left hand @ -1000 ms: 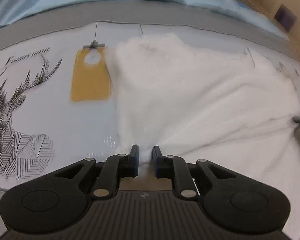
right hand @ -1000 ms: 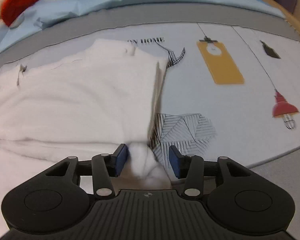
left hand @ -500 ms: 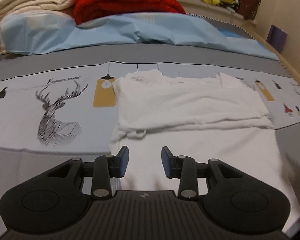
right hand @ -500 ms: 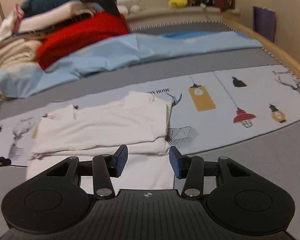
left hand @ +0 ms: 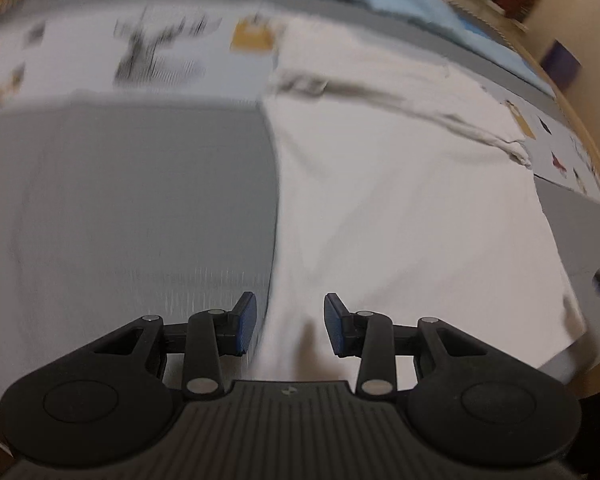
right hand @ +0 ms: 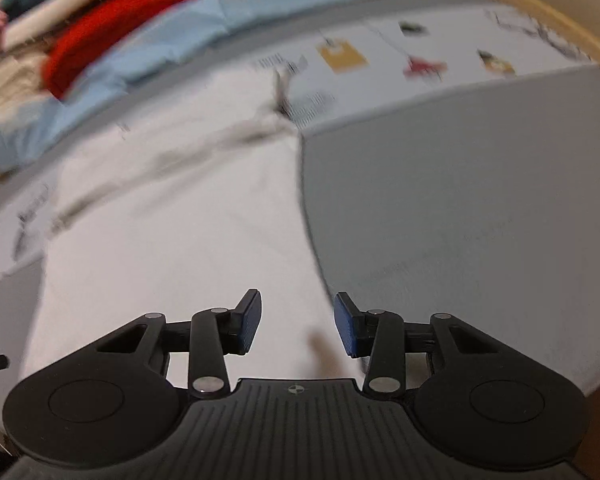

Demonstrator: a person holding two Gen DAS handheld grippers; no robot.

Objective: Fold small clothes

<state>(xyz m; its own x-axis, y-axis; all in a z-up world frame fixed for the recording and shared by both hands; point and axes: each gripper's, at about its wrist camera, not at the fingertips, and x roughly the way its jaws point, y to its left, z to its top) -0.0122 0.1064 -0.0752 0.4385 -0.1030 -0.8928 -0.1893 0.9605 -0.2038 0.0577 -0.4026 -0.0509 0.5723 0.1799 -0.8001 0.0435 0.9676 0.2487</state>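
A white garment [left hand: 400, 200] lies flat on the bed, its far part folded over toward me along a crease [left hand: 380, 96]. My left gripper [left hand: 286, 324] is open above the garment's near left edge, with nothing pinched between its pads. In the right wrist view the same garment [right hand: 180, 220] fills the left half. My right gripper [right hand: 298, 322] hangs over its near right edge. Its jaws are closing, and the cloth lies below them without either pad touching it. Both views are blurred by motion.
A printed bedcover [left hand: 160, 56] with a grey band [right hand: 460, 200] lies under the garment. Behind it are a light blue sheet [right hand: 148, 64], a red blanket [right hand: 112, 36] and stacked textiles [right hand: 16, 80]. The bed's wooden rim [right hand: 560, 28] curves along the right.
Both grippers let go of the folded-over cloth and pulled back toward the garment's near hem. The left jaws went from shut on cloth to open.
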